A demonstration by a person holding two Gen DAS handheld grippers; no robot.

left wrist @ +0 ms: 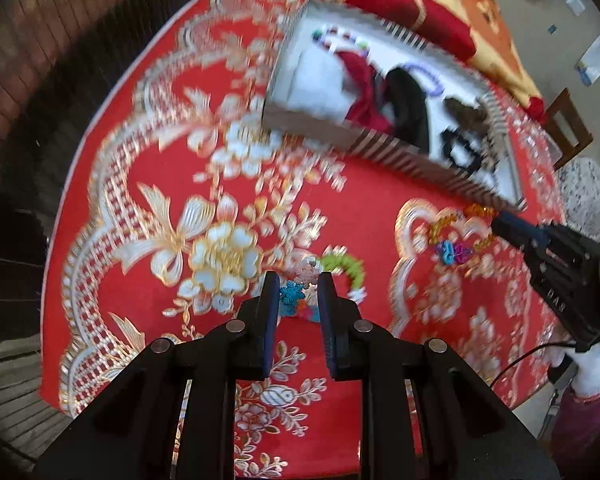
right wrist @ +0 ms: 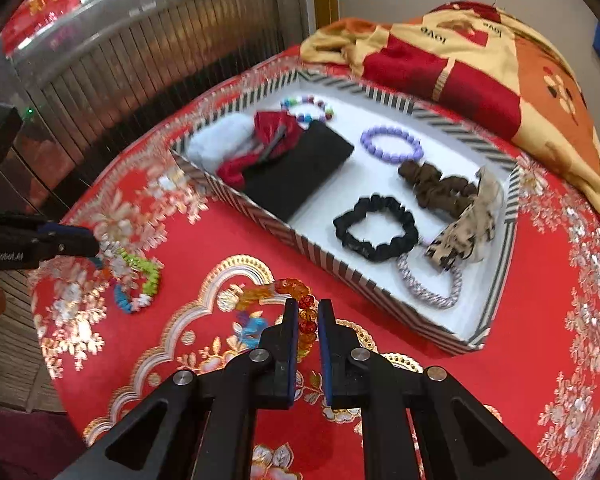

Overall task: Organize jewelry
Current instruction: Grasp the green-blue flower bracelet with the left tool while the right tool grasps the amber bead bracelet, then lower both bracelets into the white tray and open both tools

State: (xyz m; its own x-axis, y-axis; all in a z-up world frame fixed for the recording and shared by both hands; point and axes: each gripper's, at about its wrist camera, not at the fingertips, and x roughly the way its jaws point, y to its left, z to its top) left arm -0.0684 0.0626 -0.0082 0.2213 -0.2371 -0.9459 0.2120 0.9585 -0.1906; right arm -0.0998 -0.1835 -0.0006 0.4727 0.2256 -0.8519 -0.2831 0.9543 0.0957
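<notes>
Right claw (right wrist: 308, 322) grips the amber bracelet (right wrist: 296, 300) on the red surface (right wrist: 380, 248) beside the striped tray (right wrist: 496, 316), left claw (left wrist: 299, 296) parted around the green-and-blue bracelet (left wrist: 340, 268); lift each slowly, clearing the tray wall

Black-and-white striped tray (right wrist: 340, 270), purple bracelet (right wrist: 392, 145)

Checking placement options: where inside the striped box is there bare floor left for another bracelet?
Bare white floor lies between the purple bead bracelet and the striped box's far wall, and between the black scrunchie and near wall. The right end is crowded.
</notes>
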